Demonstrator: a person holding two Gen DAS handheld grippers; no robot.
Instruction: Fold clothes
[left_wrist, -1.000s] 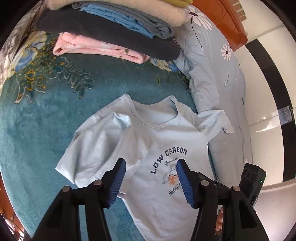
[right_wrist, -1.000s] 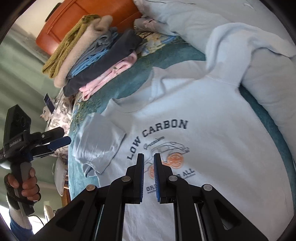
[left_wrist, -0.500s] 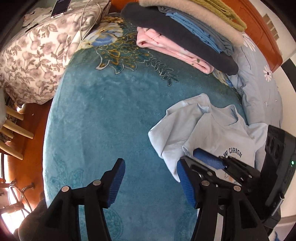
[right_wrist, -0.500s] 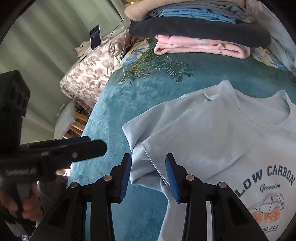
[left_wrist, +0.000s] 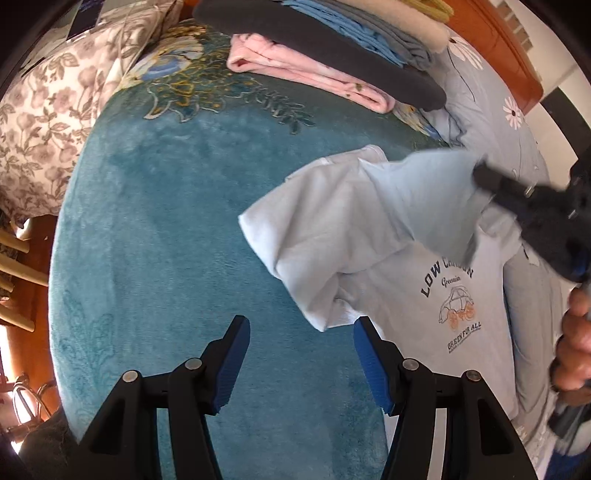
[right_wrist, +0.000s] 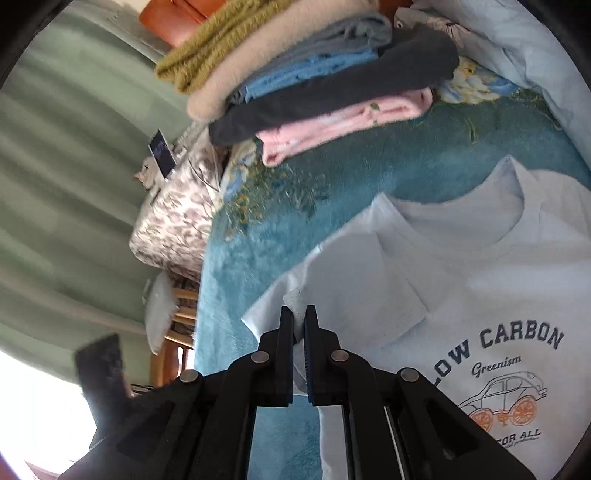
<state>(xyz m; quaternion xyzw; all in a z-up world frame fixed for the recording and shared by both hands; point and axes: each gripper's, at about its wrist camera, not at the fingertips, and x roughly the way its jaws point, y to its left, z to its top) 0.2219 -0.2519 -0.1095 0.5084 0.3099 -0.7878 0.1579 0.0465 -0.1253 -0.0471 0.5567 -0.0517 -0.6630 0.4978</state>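
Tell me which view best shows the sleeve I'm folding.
Left wrist view: the lifted sleeve shows whole, pulled over the T-shirt by the right gripper. Right wrist view shows only its edge pinched between shut jaws.

Green curtain (right_wrist: 55, 184), orange wooden headboard (left_wrist: 495, 40), bright daylight.

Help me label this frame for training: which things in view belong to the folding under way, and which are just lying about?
In the job:
light blue T-shirt, sleeve pinched
right tongs, shut on it
left tongs, open, empty
teal blanket beneath

Lying about:
stack of folded clothes
floral pillow
daisy-print bedding
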